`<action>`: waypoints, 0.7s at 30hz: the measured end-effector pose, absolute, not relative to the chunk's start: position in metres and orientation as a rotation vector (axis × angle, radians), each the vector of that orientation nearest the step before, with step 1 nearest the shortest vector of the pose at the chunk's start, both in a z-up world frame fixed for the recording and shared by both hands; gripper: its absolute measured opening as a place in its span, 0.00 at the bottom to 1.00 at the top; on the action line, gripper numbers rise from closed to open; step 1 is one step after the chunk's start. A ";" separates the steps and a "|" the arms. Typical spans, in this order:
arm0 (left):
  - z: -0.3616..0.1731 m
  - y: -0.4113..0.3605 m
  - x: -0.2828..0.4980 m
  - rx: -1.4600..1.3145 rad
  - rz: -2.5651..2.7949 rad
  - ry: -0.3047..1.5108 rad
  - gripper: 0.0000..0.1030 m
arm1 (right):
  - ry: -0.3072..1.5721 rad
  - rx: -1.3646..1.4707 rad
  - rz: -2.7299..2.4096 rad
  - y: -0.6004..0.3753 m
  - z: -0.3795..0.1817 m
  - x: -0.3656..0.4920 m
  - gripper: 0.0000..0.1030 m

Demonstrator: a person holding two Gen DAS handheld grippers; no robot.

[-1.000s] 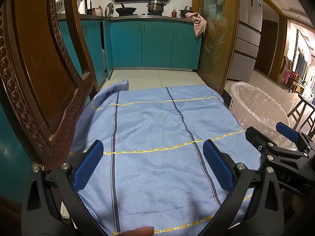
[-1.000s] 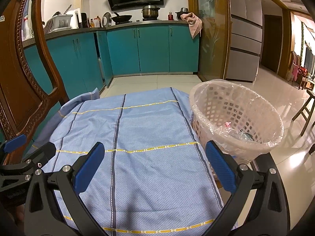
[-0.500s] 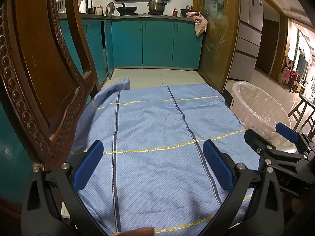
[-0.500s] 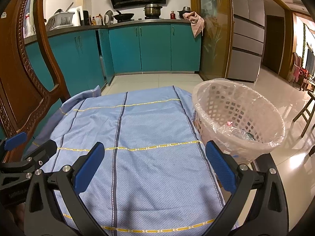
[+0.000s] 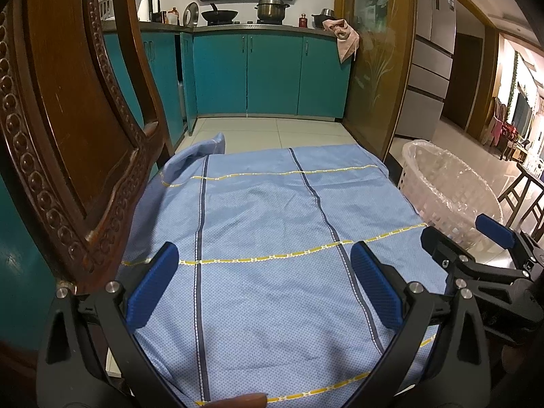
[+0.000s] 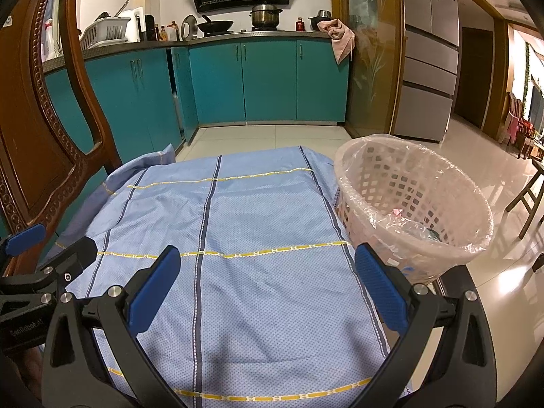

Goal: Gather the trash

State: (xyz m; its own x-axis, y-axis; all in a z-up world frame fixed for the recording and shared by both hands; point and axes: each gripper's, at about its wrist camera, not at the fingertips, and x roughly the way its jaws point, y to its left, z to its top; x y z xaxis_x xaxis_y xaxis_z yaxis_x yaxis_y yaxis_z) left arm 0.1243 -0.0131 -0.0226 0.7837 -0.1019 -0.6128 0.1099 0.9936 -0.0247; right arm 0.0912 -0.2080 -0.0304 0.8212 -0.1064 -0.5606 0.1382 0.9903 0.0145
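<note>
grippers side by side over the blue tablecloth [image 6: 258, 224]: left gripper [image 5: 263, 287] and right gripper [image 6: 268, 289] both spread wide, holding nothing. trash [image 6: 413, 226] lies inside the lined basket [image 6: 452, 251] at the table's right edge, beside the wooden chair [image 5: 68, 108].

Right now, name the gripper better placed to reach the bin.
Right. The right gripper hangs open with the lined basket just beyond its right finger; the left gripper is open over the blue cloth, farther away.
</note>
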 end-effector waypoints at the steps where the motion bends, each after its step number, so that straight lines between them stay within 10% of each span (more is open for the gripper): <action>1: -0.023 -0.013 0.124 0.012 -0.114 0.661 0.98 | 0.593 0.055 -0.131 -0.208 -0.031 0.091 0.97; 21: -0.024 -0.011 0.124 0.002 -0.100 0.664 0.98 | 0.595 0.055 -0.131 -0.207 -0.031 0.091 0.97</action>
